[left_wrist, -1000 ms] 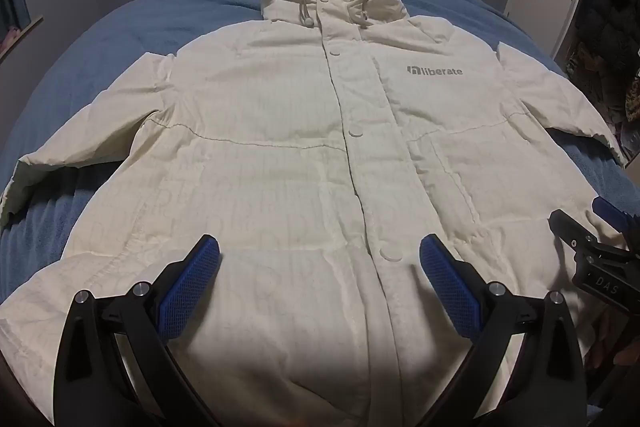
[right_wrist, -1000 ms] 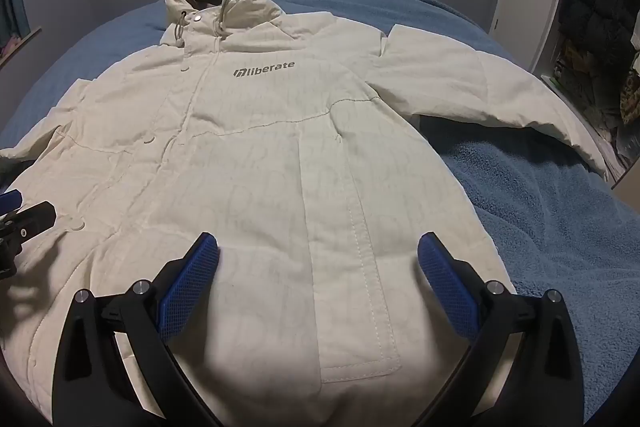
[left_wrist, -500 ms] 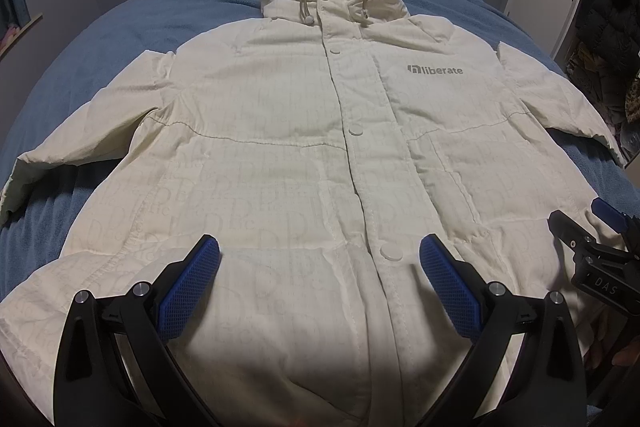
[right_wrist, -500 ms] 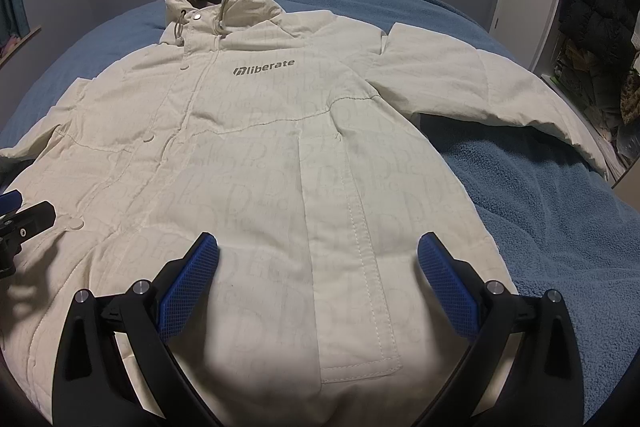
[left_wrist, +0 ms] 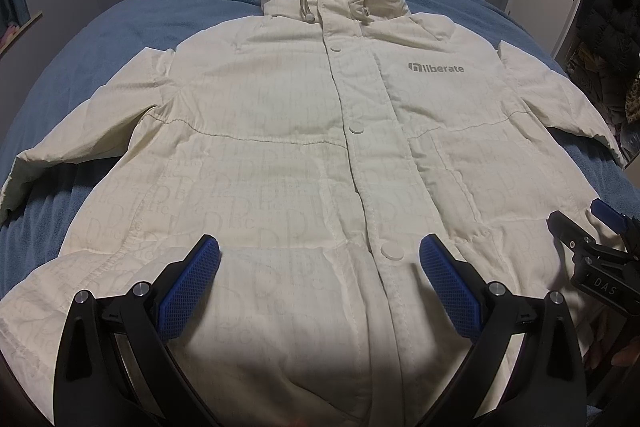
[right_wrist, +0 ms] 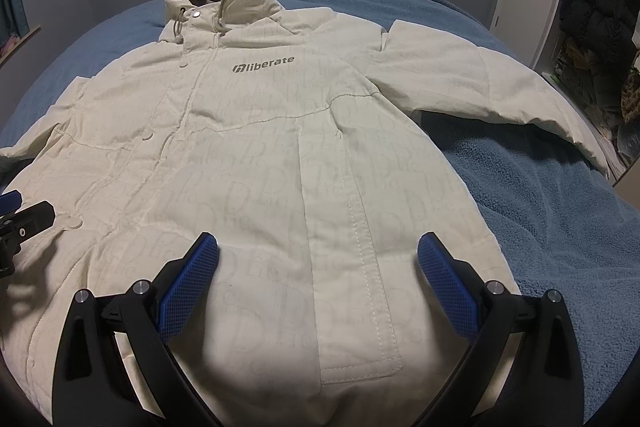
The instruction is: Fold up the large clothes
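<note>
- Jacket (left_wrist: 280, 155) is lying flat and face up on the blue bed (right_wrist: 540, 211), sleeves spread, nothing folded.
- Left gripper (left_wrist: 319, 263) and right gripper (right_wrist: 318, 259) are hovering wide apart above the hem, holding nothing.
- Padding is looking thick and slippery: a shallow pinch risks slipping, and the fold risks springing back.

Cream jacket (left_wrist: 280, 155) faintly lettered, blue blanket (right_wrist: 540, 211), blue pads (left_wrist: 192, 291)
</note>
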Tool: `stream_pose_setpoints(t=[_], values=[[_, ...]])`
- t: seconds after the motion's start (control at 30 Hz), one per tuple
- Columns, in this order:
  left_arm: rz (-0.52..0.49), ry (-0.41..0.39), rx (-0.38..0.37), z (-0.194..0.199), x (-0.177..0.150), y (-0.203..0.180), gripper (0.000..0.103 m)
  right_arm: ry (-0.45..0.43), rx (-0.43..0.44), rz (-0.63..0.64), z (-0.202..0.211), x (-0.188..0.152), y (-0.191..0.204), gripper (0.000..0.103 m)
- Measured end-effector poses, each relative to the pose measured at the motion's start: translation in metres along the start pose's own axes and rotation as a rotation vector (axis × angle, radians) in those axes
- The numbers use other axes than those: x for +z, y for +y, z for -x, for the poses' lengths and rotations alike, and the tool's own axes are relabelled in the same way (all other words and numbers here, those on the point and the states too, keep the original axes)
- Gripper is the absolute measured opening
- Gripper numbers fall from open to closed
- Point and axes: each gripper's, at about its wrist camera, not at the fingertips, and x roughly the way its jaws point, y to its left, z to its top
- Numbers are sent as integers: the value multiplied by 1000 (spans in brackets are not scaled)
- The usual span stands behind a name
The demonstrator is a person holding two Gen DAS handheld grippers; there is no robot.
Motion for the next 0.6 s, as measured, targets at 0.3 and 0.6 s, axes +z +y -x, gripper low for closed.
stream_pose_setpoints(t=[0.3, 0.6], values=[[0, 2, -1, -1, 0, 1, 97, 3, 1, -4, -1, -1, -1, 97], [1, 4, -1, -2, -3, 1, 97, 10, 1, -7, -2, -1, 0, 97]])
